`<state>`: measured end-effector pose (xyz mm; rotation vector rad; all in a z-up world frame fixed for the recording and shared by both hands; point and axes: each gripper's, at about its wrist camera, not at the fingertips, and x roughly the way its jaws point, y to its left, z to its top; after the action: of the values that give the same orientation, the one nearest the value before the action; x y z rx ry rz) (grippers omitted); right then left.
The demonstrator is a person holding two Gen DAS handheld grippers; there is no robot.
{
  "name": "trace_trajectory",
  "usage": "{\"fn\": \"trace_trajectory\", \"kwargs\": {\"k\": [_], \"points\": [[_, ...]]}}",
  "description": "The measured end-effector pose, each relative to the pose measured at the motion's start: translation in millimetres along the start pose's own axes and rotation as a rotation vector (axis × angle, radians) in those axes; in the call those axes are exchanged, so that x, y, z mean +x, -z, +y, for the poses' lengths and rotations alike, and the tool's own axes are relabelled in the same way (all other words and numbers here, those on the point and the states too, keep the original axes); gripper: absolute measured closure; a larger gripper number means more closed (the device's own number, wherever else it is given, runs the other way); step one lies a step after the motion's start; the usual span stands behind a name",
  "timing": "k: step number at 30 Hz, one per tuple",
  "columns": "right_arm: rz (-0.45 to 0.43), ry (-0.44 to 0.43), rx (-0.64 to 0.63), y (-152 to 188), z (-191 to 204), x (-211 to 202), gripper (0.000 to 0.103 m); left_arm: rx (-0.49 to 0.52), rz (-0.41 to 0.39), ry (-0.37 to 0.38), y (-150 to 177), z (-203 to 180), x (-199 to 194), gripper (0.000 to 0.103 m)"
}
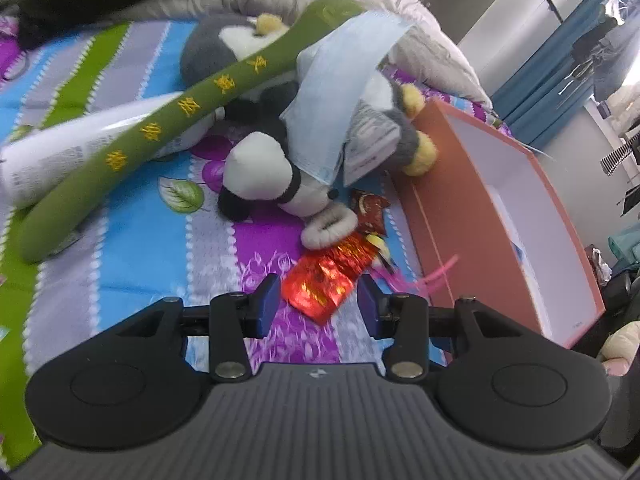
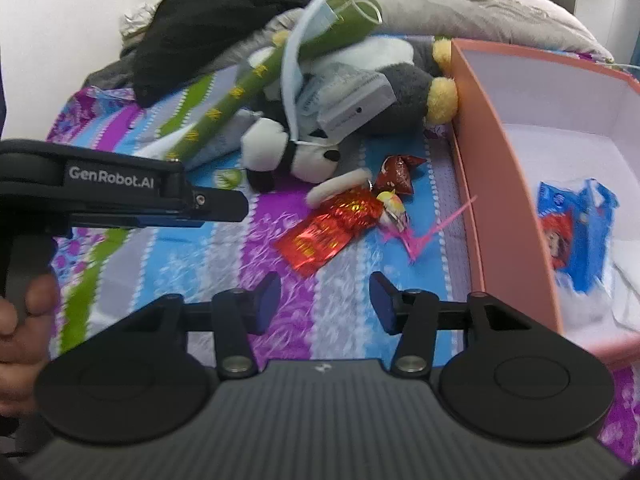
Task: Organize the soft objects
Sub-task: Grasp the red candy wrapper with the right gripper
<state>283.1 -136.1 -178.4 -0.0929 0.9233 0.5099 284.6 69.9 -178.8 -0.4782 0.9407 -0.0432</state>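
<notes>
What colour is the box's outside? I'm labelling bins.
Salmon pink box, white inside; clearest in the right wrist view.

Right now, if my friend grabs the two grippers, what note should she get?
Left gripper: open, empty, above the red foil packet on the striped bedsheet.
Right gripper: open, empty, above the sheet beside the pink box.
Soft things: panda plush, grey penguin plush and long green plush stick lie piled together, a blue face mask draped over them. A white fuzzy ring and dark red candy wrapper lie near the packet.
Done: only a blue snack packet is in the box.
Left: every soft toy is outside the box, unsorted.
</notes>
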Motion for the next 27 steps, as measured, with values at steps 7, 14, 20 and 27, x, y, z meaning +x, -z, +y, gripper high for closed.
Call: {"fn": "trace_trajectory", "kwargs": {"k": [7, 14, 20, 27], "points": [[0.030, 0.016, -0.006, -17, -12, 54, 0.052, -0.027, 0.053, 0.048, -27, 17, 56, 0.055], [0.029, 0.023, -0.021, -24, -18, 86, 0.052, -0.056, 0.116, 0.087, -37, 28, 97, 0.055], [0.008, 0.030, -0.025, -28, -16, 93, 0.062, -0.068, 0.128, 0.101, -38, 26, 111, 0.058], [-0.001, 0.030, -0.016, -30, -19, 85, 0.070, -0.068, 0.105, 0.090, -36, 22, 108, 0.088]]}}
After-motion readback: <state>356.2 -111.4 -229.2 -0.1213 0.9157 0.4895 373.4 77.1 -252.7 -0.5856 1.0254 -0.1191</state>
